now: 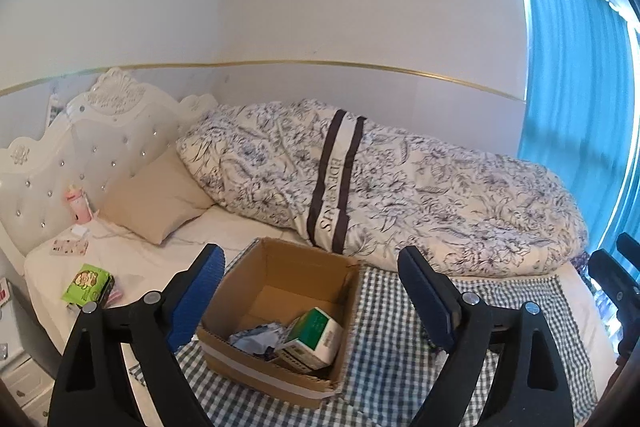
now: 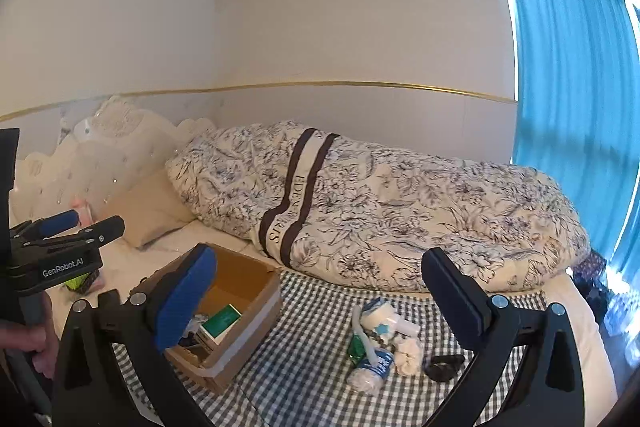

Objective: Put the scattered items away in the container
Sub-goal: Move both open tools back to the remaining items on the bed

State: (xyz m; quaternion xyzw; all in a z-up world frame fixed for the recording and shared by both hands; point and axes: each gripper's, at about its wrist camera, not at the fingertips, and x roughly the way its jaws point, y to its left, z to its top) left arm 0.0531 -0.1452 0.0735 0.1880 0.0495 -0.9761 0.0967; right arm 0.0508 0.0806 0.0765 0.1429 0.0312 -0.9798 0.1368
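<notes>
An open cardboard box (image 1: 260,371) stands on a checked cloth (image 1: 400,307) on the bed. Inside lie a green and white carton (image 1: 316,337) and crumpled blue wrapping (image 1: 260,341). My left gripper (image 1: 311,259) hangs above the box, open and empty. My right gripper (image 2: 320,259) is open too, with nothing between its fingers. Right of the box (image 2: 256,339), loose items lie on the cloth: a white roll (image 2: 380,315), a small plastic bottle (image 2: 370,369), a white scrunchie (image 2: 410,351) and a black piece (image 2: 442,367). A hand holds the left gripper (image 2: 98,221) at the far left.
A flowered quilt (image 1: 400,187) is heaped along the wall behind the box. A beige pillow (image 1: 156,203) leans on the white headboard (image 1: 80,147). A green packet (image 1: 88,285) and a pink bottle (image 1: 78,203) sit at the left. Blue curtains (image 1: 572,87) hang at the right.
</notes>
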